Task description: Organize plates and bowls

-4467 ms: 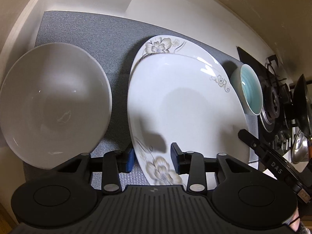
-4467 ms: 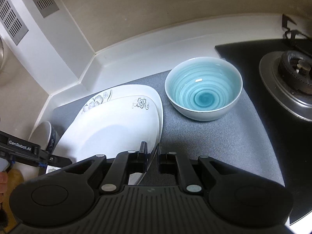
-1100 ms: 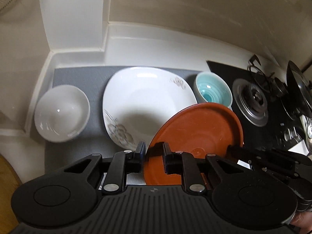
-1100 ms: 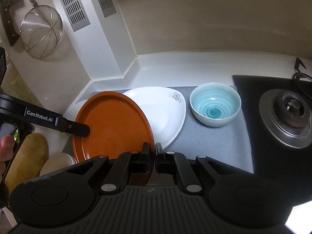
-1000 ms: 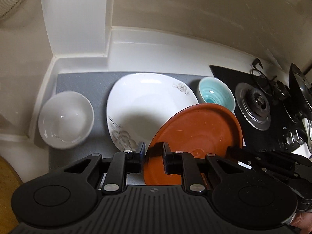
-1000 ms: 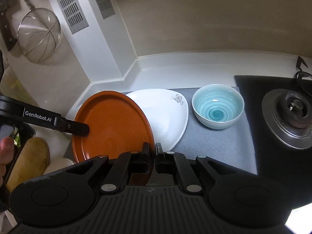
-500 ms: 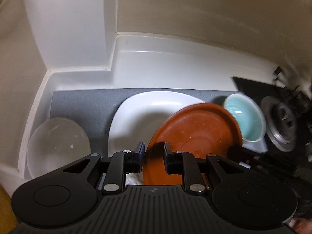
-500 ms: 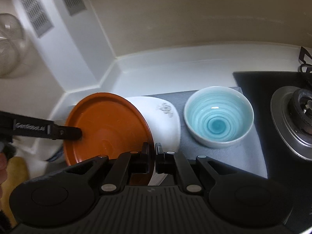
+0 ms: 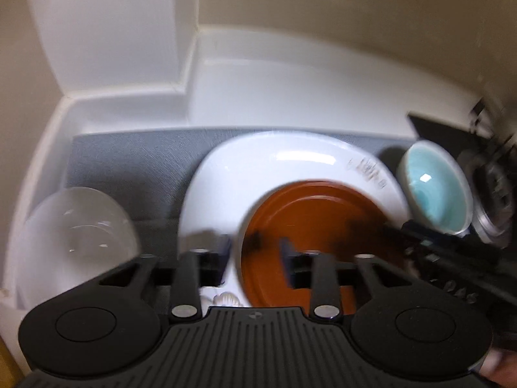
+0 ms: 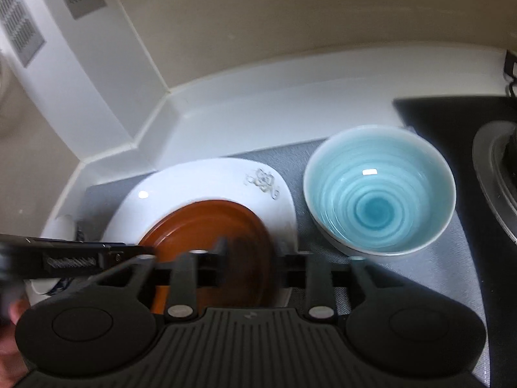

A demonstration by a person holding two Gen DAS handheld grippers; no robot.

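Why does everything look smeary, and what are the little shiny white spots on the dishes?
Left wrist view: motion blur smears the orange plate and stove; the white bowl looks ghostly. Right wrist view: sharper, but the left gripper is streaked. Shiny spots are lamp glare on the blue bowl and white plate.

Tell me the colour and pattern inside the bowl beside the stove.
Light blue bowl, concentric rings darkening toward the centre; clearest in the right wrist view.
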